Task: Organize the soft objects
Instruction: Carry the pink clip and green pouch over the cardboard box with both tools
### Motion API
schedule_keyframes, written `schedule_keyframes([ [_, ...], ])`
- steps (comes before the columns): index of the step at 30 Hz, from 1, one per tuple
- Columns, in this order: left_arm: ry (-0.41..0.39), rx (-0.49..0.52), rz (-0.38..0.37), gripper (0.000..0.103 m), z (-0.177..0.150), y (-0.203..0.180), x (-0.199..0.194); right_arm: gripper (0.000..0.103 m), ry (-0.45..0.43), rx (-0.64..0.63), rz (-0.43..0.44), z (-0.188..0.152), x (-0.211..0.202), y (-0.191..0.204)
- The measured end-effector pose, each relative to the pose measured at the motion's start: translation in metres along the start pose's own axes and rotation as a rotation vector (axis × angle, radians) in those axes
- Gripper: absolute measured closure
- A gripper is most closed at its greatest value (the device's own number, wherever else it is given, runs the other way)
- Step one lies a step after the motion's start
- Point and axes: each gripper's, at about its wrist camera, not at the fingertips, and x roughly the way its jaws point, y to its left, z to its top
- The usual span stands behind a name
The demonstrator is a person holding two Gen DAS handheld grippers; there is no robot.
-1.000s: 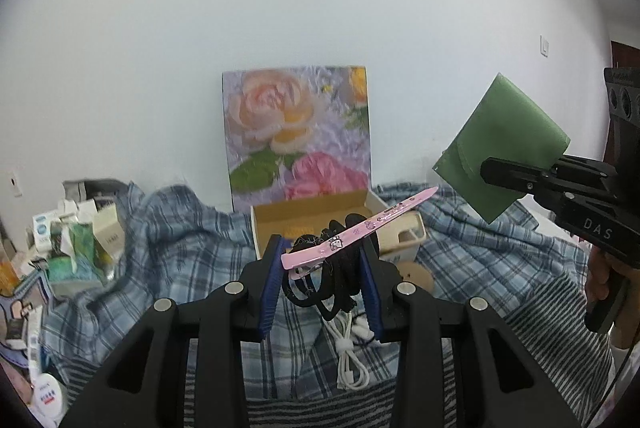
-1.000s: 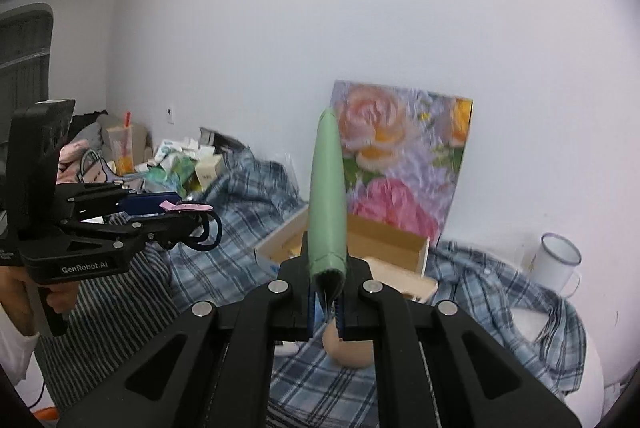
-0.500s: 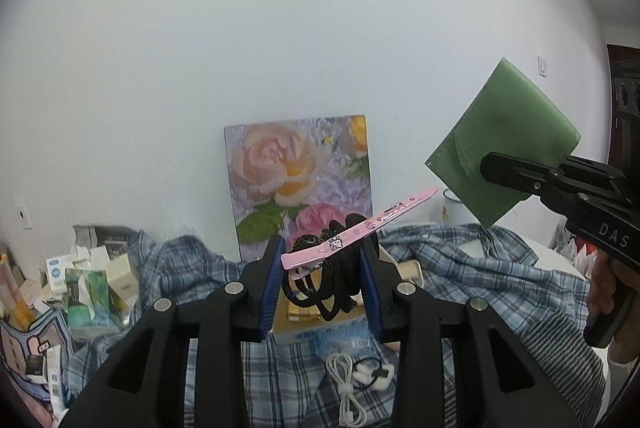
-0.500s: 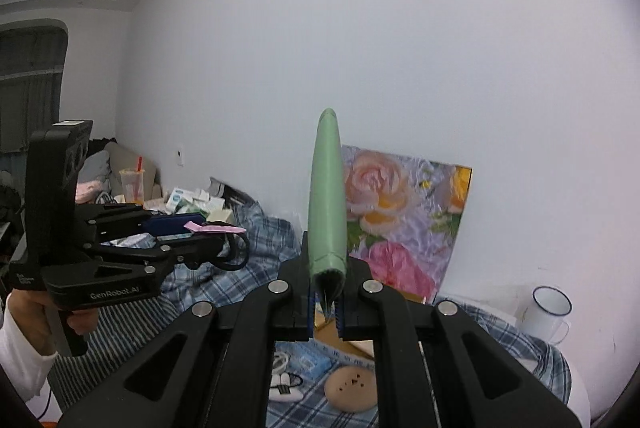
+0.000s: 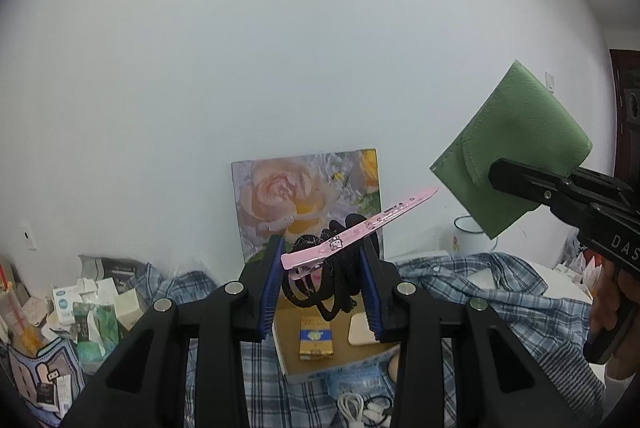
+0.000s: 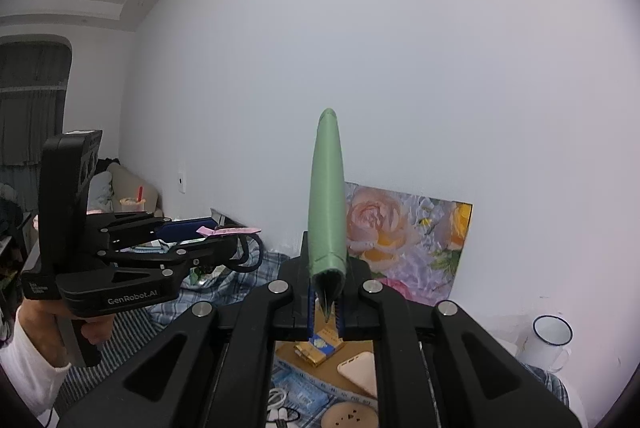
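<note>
White wall behind — left tool (image 5: 322,282) grips black hair ties (image 5: 328,284), right tool (image 6: 326,302) green pouch (image 6: 326,195)

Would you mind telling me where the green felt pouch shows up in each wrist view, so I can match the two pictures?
Left wrist view: green felt pouch at right, seen flat-on, pinched by the right gripper.
Right wrist view: green felt pouch at centre, edge-on and upright, its lower end between this gripper's fingers.
Shared landmark: the rose painting against the wall.
</note>
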Motion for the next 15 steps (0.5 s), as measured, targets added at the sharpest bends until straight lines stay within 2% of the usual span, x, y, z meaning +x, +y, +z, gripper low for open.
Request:
schedule_keyframes([
  [15,0.004,-0.012,0.005,0.065,0.027,0.013,0.051,0.096,-0.048,0.022,0.021,0.025,0.029,-0.014],
])
